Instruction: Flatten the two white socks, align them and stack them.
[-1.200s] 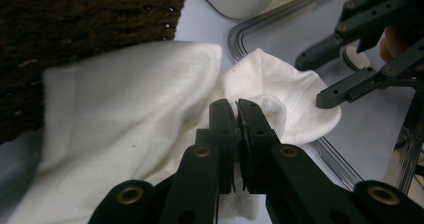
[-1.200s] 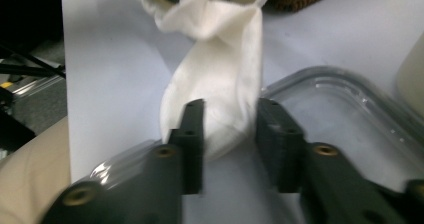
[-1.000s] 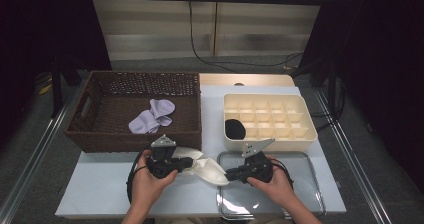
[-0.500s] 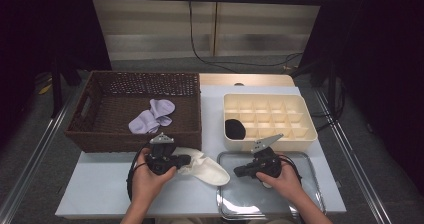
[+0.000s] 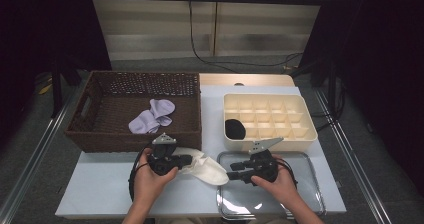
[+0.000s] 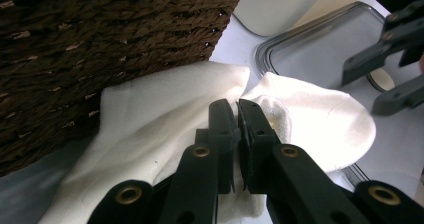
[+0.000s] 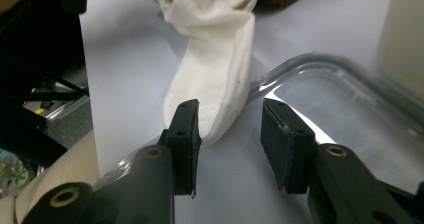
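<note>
The counter [image 5: 100, 184] is carrying everything under both tools. The brown wicker basket [image 5: 135, 134] is standing just behind the left tool [image 6: 237, 115], and the clear tray [image 5: 305, 204] is lying under the right tool [image 7: 230, 129]. The white sock [image 5: 205, 168] is lying between the two tools, its toe reaching the tray rim. The left tool is clenching a fold of the sock. The right tool is staying released, its jaws apart just before the sock's toe.
</note>
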Demonstrator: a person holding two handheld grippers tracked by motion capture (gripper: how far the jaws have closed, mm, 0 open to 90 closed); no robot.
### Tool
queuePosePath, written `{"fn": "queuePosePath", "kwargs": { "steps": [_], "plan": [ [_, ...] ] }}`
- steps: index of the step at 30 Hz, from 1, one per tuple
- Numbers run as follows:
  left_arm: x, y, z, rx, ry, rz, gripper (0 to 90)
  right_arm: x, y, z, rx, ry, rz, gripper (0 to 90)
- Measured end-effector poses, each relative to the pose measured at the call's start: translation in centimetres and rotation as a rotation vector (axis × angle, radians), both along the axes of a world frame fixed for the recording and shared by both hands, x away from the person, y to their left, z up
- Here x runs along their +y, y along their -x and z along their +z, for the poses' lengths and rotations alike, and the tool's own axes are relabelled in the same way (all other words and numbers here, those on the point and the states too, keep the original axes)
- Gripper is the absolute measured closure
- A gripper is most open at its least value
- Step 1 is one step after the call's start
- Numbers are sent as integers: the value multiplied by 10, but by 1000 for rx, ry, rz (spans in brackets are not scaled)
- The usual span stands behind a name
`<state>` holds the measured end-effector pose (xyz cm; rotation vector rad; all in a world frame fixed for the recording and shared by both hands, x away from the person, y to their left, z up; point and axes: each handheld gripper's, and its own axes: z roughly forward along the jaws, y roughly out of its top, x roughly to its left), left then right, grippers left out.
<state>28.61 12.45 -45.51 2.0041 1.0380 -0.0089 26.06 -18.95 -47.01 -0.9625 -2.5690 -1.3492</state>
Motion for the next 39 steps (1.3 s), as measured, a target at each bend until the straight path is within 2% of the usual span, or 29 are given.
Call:
{"fn": "queuePosePath", "kwargs": {
  "steps": [1,2,3,4,5,7,8,12,13,18,19,21,22,24,26,28,30,32,33,35,36,37,38,39],
  "plan": [
    [0,0,0,-2,-1,0,857,3,1,-6,33,-5,27,710],
    [0,0,0,-2,-1,0,857,5,1,-9,31,5,31,752],
    [1,0,0,-2,0,1,857,5,1,-9,31,5,31,752],
    [1,-1,0,-2,4,3,858,5,2,-10,43,3,38,857],
    [1,-1,0,-2,5,5,857,3,2,-9,44,6,41,883],
    [2,-2,0,-3,7,5,858,1,1,-8,48,0,37,889],
    [4,-3,1,0,11,7,858,-3,0,-5,65,-16,52,891],
    [4,-3,2,5,21,6,856,-12,-1,1,90,-50,49,891],
    [3,-4,0,4,19,5,852,-18,-3,1,92,-56,28,890],
    [1,-5,-2,-9,22,-1,800,-23,-8,-6,101,-28,-2,882],
    [3,-5,-1,-22,31,-2,761,-25,-10,-10,99,-11,-15,879],
    [4,-4,0,-32,36,-2,713,-26,-11,-12,97,-8,-19,875],
    [8,-4,1,-43,55,-2,692,-28,-12,-14,106,-21,-28,868],
    [9,-4,1,-41,59,-2,660,-29,-13,-15,107,-19,-33,859],
    [10,-2,3,-46,64,-20,633,-30,-14,-15,106,-13,-38,857],
    [10,2,9,-52,89,-30,601,-31,-16,-14,100,-10,-46,858],
    [11,3,11,-58,83,-36,597,-32,-17,-14,99,-8,-51,859],
    [7,8,12,-56,65,-72,584,-32,-19,-14,93,3,-69,858],
    [7,8,12,-56,65,-72,583,-32,-19,-14,93,3,-69,858],
    [4,9,8,-47,30,-92,589,-32,-20,-14,83,21,-80,856],
    [2,9,4,-46,6,-101,631,-34,-21,-13,68,30,-92,842],
    [0,7,-3,-23,-50,-95,681,-34,-21,-13,69,27,-104,834],
    [0,7,-3,-23,-50,-95,732,-34,-21,-13,69,27,-104,834],
    [-1,7,-6,-2,-58,-88,732,-35,-21,-12,62,24,-106,825]
  ]
}}
